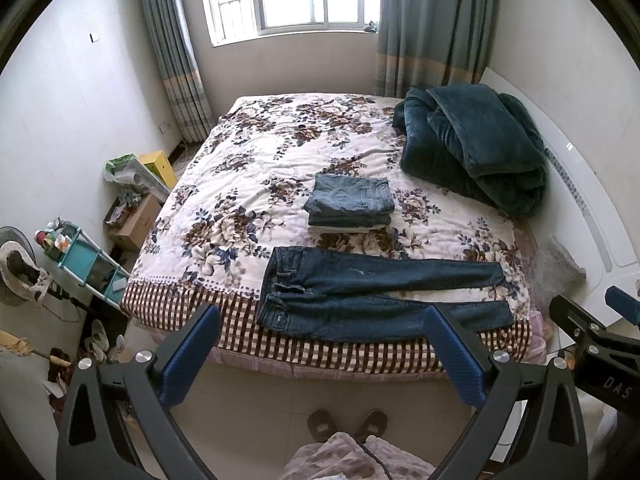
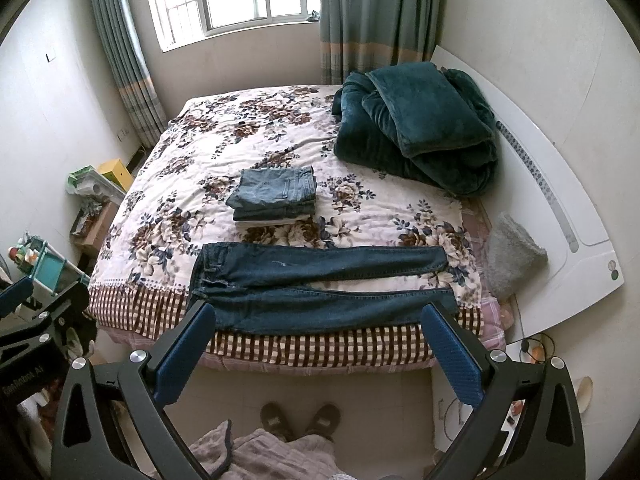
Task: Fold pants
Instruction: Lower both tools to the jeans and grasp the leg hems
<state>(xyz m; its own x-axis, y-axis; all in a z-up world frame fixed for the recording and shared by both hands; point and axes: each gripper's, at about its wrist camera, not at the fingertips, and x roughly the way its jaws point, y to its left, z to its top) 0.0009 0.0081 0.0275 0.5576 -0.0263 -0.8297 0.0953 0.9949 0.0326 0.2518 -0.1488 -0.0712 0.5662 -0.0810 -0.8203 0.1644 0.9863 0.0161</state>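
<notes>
Well back from the bed, the left tool (image 1: 322,356) hangs above the floor with its blue-padded fingers (image 1: 188,354) spread wide and nothing between them. Likewise the right tool (image 2: 320,354) is spread and carries nothing. Beyond both, dark blue jeans (image 2: 304,286) lie flat along the near edge of the floral bedspread (image 2: 256,136), waistband to the left, legs running right and slightly parted. Just behind them sits a stack of folded jeans (image 2: 274,194). Farther right, a teal blanket (image 2: 420,128) is heaped near the headboard.
</notes>
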